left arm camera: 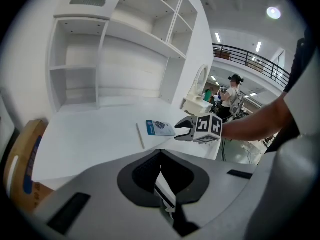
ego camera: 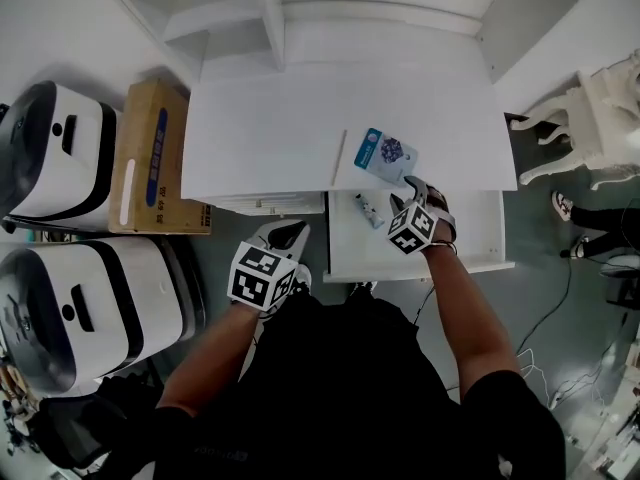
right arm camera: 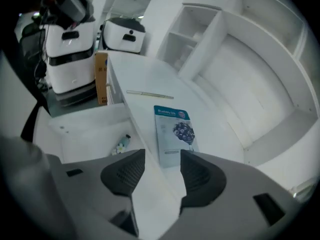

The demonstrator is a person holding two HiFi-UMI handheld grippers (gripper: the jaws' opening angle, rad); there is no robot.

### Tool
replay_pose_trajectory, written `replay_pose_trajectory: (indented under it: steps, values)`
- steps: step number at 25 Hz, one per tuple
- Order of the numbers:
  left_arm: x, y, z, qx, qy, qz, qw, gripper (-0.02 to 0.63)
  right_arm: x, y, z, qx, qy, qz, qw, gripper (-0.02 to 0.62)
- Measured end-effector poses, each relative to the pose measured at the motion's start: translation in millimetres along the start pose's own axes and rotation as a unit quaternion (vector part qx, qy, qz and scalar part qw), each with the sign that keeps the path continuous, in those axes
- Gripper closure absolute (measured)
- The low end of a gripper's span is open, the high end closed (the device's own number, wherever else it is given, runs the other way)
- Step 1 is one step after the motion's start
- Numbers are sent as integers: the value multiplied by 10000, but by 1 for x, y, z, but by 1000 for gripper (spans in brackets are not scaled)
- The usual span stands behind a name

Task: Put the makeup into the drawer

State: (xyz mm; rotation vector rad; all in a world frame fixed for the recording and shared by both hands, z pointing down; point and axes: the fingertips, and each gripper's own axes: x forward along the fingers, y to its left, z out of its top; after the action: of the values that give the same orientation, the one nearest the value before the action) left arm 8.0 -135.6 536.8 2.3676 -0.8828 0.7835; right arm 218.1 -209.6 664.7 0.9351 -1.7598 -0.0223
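A blue face-mask sachet (ego camera: 386, 155) (left arm camera: 160, 127) (right arm camera: 174, 134) lies flat on the white desk (ego camera: 260, 128), close to its front edge. Below that edge the drawer (ego camera: 470, 233) (right arm camera: 85, 129) stands pulled out, with a small tube (ego camera: 368, 209) (right arm camera: 121, 144) lying inside. My right gripper (ego camera: 418, 190) (left arm camera: 182, 132) (right arm camera: 162, 158) hovers over the drawer at the desk edge. Its jaws are open and empty, and the sachet lies just beyond them. My left gripper (ego camera: 290, 231) (left arm camera: 161, 174) hangs lower left of the drawer with its jaws together and nothing visibly held.
A thin pale stick (ego camera: 340, 156) (right arm camera: 150, 94) lies on the desk left of the sachet. A cardboard box (ego camera: 155, 158) and two white machines (ego camera: 60, 148) (ego camera: 90, 298) stand at the left. Shelves (ego camera: 270, 18) rise behind the desk. White furniture (ego camera: 600, 108) stands at the right.
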Motion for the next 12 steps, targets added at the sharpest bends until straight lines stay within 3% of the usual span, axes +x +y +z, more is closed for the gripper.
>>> replay_pose_trajectory:
  steps: [3,5,12]
  values:
    - [-3,2,-2,-135,-41,159,9998,600,21,3,-9,-828,242,75,9962,374]
    - [-6,4,-5,-238,-61,262,9994,600,31,8,-13,-1121,307,190,9930,374]
    - [-12,6,-17,-468,-57,454,9979,598,39,12,-18,-1203,292,-12,9923,382]
